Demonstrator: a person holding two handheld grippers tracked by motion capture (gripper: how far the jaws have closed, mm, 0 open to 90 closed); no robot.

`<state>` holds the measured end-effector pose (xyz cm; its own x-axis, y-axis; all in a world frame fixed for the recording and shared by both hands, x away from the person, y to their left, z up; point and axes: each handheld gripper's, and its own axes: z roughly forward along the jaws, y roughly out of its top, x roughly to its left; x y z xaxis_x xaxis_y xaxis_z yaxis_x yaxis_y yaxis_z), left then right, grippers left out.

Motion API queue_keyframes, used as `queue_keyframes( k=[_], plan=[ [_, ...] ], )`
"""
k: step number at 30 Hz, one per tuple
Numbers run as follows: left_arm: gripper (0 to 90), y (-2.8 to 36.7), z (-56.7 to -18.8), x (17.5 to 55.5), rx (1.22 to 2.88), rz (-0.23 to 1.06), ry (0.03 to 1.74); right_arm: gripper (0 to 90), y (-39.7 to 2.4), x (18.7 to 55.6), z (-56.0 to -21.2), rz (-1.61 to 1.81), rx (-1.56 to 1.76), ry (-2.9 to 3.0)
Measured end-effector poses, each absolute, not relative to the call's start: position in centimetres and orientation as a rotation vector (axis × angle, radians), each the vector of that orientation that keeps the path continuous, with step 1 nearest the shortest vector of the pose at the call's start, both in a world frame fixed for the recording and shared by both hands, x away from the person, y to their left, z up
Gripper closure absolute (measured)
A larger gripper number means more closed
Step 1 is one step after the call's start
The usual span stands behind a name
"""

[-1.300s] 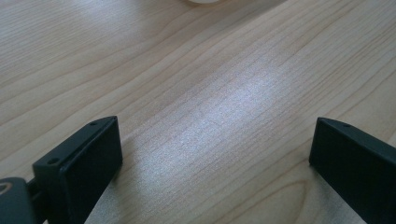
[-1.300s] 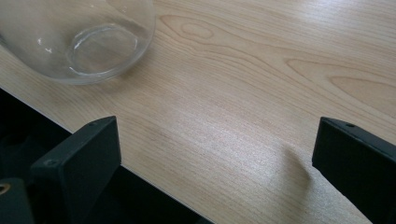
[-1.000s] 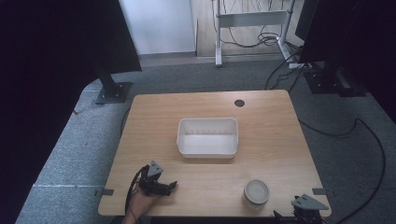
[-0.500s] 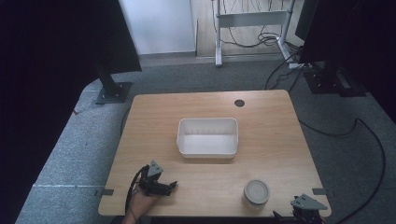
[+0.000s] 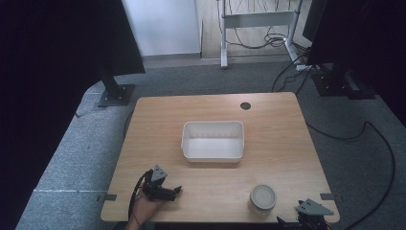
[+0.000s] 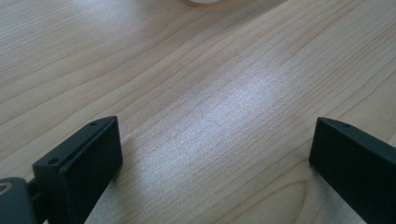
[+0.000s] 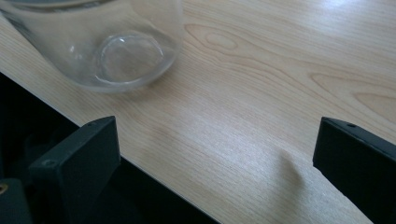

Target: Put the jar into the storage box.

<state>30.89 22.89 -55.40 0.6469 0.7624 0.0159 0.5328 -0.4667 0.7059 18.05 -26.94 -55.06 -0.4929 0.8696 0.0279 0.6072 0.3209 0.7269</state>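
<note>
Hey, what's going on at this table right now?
A person holds a two-jaw gripper in each hand at the near edge of a wooden table. Both the left gripper and the right gripper are open and hold nothing. A clear glass jar stands just beside the right gripper, untouched. A white rectangular tub sits empty mid-table.

A clear glass jar (image 5: 263, 197) stands upright near the front edge of the wooden surface (image 5: 277, 124), lower right of the high view. It looks empty, its rounded base showing upper left in the right gripper view.
</note>
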Motion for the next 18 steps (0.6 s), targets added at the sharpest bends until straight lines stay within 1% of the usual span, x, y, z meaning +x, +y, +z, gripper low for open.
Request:
queue_keyframes(
  k=[18],
  plan=[
    [2.2,22.89,-55.40,30.89,2.183,0.434,1.002,0.0,-25.95,18.06,-54.01,1.046,1.252,2.224]
  ],
)
